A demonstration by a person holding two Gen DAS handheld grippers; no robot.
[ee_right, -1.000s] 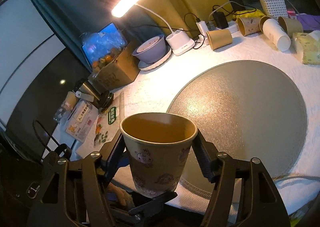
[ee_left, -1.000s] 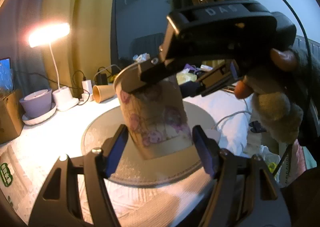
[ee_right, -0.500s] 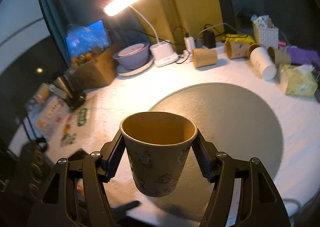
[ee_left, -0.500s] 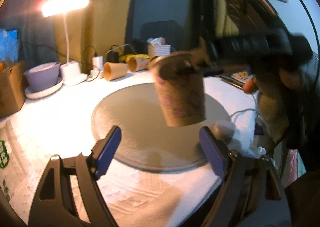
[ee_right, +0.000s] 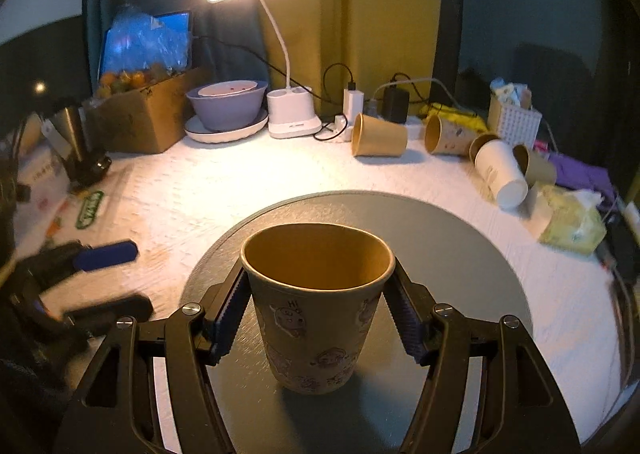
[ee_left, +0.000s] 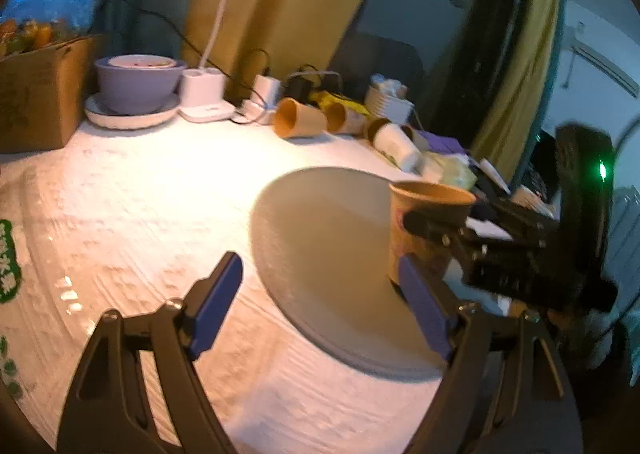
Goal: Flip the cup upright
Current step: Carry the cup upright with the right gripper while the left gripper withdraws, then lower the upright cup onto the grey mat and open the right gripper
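A: Where is the cup [ee_right: 318, 306]?

B: Mouth up, between the fingers of the right hand-held gripper [ee_right: 318, 318], which grips it just under the rim. Its base seems to rest on the round mat [ee_right: 472, 254], or sits just above it; I cannot tell which.

A: And the left hand-held gripper [ee_left: 320, 310]?

B: Open, holding nothing, off to the side over the white counter [ee_left: 140, 182].

A: How will the cup handle?

B: It looks like thin paper, empty and light. I judge the wall soft enough to buckle under a hard squeeze, and stiffest near the rolled rim. So a gentle hold high on the wall, as now, suits it best. Being so light, it may tip if a pad drags on it during release.

A: Anything near?

B: Other cups [ee_right: 378, 136] lie on their sides at the back, well apart, beside a lamp [ee_right: 290, 116] and a bowl [ee_right: 228, 102].
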